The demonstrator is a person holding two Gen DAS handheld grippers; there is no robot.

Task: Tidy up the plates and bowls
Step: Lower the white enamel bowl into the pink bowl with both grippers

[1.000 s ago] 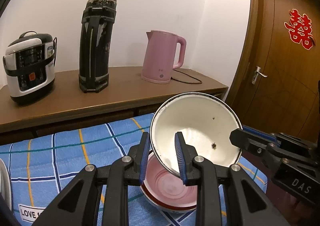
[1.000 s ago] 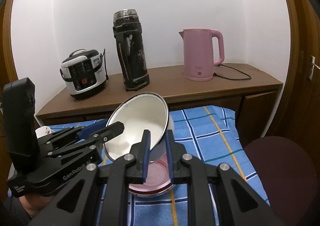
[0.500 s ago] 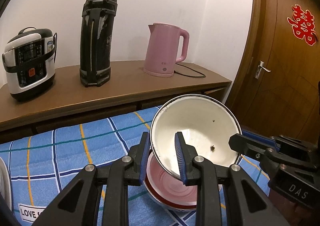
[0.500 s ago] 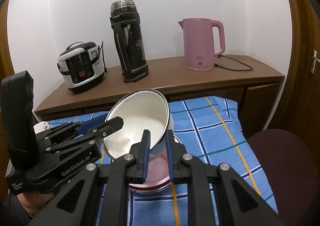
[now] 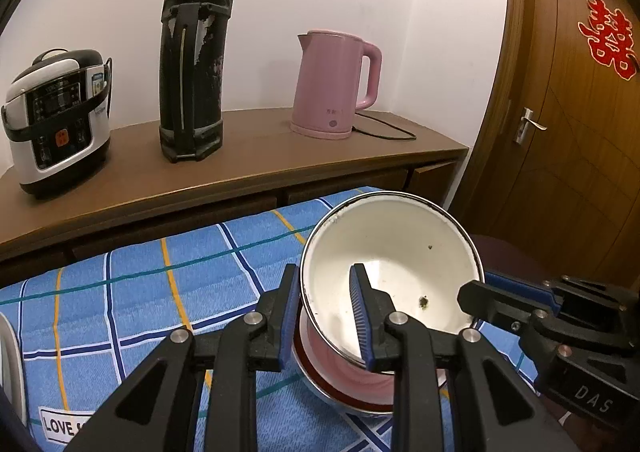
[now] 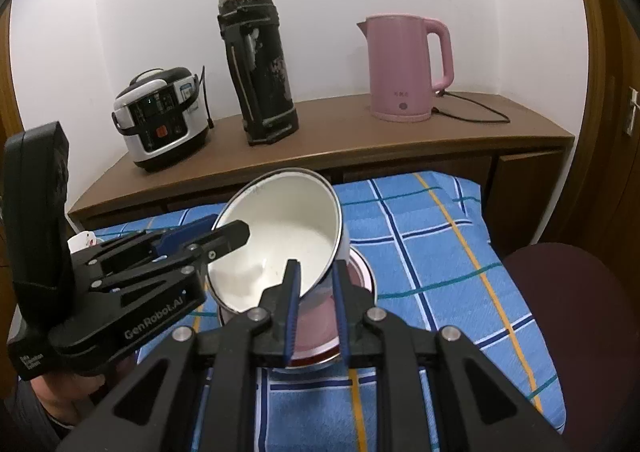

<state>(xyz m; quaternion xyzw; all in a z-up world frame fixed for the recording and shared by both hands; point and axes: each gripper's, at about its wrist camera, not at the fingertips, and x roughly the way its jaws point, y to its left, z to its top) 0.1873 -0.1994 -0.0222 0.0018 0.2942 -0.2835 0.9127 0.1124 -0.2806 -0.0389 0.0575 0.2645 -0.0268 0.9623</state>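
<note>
Two tongs on one bowl. Largest first: your worktop (image 5: 224, 168), brown wood, runs along the far wall. On it, left to right: rice cooker (image 5: 56, 120), tall black flask (image 5: 194, 60), pink kettle (image 5: 334, 86) with its cord trailing right. A wooden door (image 5: 580, 132) with a red paper cutout stands at the far right.

Nearer you, a blue checked cloth (image 5: 132, 288) covers the surface under the bowls. A dark red round seat (image 6: 576, 312) sits just right of it.

The white enamel bowl (image 5: 394, 276) is tilted, mouth facing you, its lower edge sitting in the pink bowl (image 5: 344, 380), which rests on the cloth at the near right.

Your left tongs (image 5: 326, 312) are narrow and clamped on the white bowl's left rim, one finger outside, one inside. Your right tongs (image 6: 316, 306) are narrow too, pinching the bowl's near right wall, one pad in, one out. In the left view the right tongs reach to the bowl's right edge.

Small dark specks mark the bowl's inside.
</note>
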